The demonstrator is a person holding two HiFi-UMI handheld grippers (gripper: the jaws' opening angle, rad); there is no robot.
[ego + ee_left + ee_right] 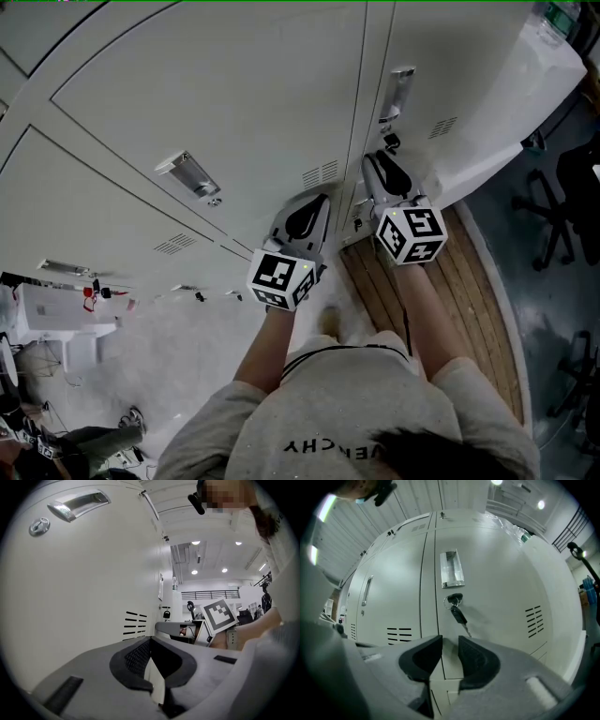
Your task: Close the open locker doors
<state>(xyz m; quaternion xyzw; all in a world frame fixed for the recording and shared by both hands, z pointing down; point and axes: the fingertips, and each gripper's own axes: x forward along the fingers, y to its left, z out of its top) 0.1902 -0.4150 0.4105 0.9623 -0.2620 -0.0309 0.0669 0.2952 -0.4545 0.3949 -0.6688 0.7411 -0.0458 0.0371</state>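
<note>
Painted steel locker door [501, 573] should swing light, rigid; push flat beside its key [457, 612]. Your left gripper [152, 667] and right gripper [450, 660] stand parted, empty.

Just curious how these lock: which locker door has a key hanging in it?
The right-hand door, facing the right gripper: a key dangles from its lock, just below the handle. On the left door the keyhole is bare.
</note>
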